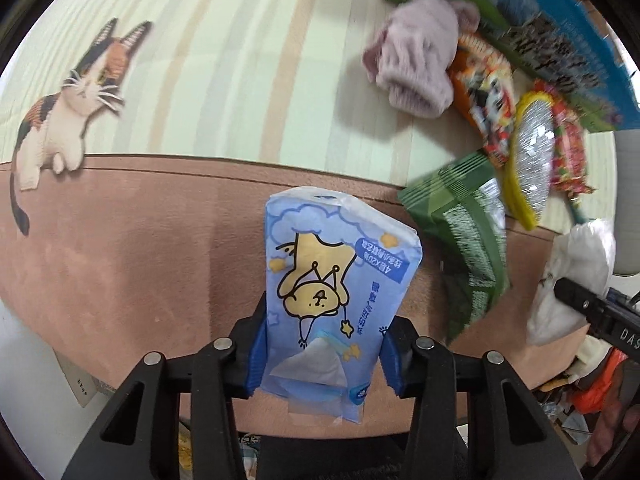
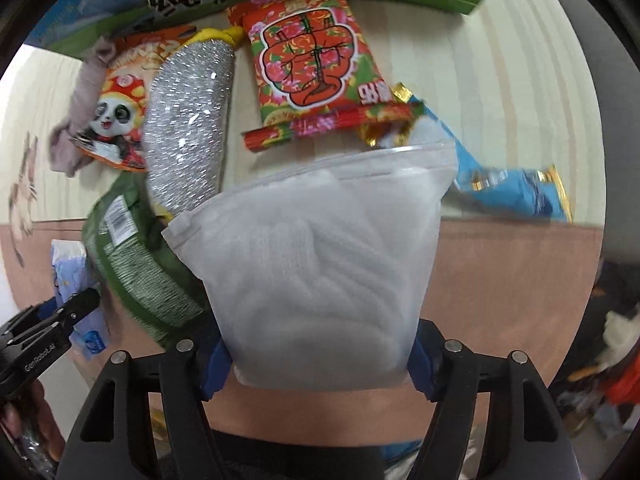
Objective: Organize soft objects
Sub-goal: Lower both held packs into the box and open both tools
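Your left gripper (image 1: 324, 360) clamped on blue tissue pack (image 1: 336, 280), right gripper (image 2: 320, 364) clamped on white zip bag (image 2: 320, 264); green snack bag (image 1: 464, 232) just right of tissue pack.

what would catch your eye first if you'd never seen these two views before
The blue cartoon tissue pack, clamped in the left gripper low in the left wrist view. In the right wrist view, the right gripper clasps a frosted zip bag of white cloth, with the red floral snack packet lying beyond it.
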### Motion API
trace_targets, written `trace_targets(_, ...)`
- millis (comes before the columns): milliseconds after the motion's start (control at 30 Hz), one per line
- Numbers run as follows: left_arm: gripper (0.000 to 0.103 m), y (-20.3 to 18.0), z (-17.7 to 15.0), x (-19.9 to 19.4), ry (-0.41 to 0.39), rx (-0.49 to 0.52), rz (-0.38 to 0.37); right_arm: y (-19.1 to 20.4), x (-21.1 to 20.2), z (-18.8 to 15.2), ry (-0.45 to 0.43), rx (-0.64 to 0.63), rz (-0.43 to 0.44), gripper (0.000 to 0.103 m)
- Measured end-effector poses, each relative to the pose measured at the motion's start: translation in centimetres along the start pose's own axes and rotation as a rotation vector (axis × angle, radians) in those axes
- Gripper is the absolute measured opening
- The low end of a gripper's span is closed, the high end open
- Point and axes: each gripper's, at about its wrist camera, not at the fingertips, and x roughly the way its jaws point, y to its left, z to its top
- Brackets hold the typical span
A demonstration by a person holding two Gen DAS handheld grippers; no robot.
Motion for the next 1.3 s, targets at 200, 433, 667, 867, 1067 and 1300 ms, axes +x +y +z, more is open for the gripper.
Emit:
trace_targets(200, 0.043, 0.5, -1.0, -9.0, -0.093, -0.009, -0.074, -0.6, -3.9, -2.9, -0.061, 0.056, 0.134, 0.072)
trace_targets(433, 0.043, -5.3, 3.4, -18.7, -0.202, 0.083, -0.204, -0.8, -15.1, -2.1, -0.181, 0.044, 0.252, 0.072)
trace_targets(667, 0.044, -12.6, 15.0, -22.1, -0.235, 0.158, -0.2, -2.1, -23.8, 5.3, -0.278, 0.002, 0.235, 0.072)
trace_targets(867, 0.044, -15.6, 27.4, -17.7, -0.156, 0.104, -0.179, -2.9, -24.2, 17.8, -0.27, 0.007, 0.166, 0.072)
trace_targets(1067, 0.044, -18.4, 33.2, -12.6, -0.084, 0.103, -0.136, -2.6, -19.2, 26.2, -0.204, -0.012, 0.127, 0.072)
trace_targets(1300, 0.044, -19.8, 36.9, -6.9, 0.023, 0.066, -0.116, -2.7, -13.9, 32.0, -0.139, -0.017, 0.092, 0.073)
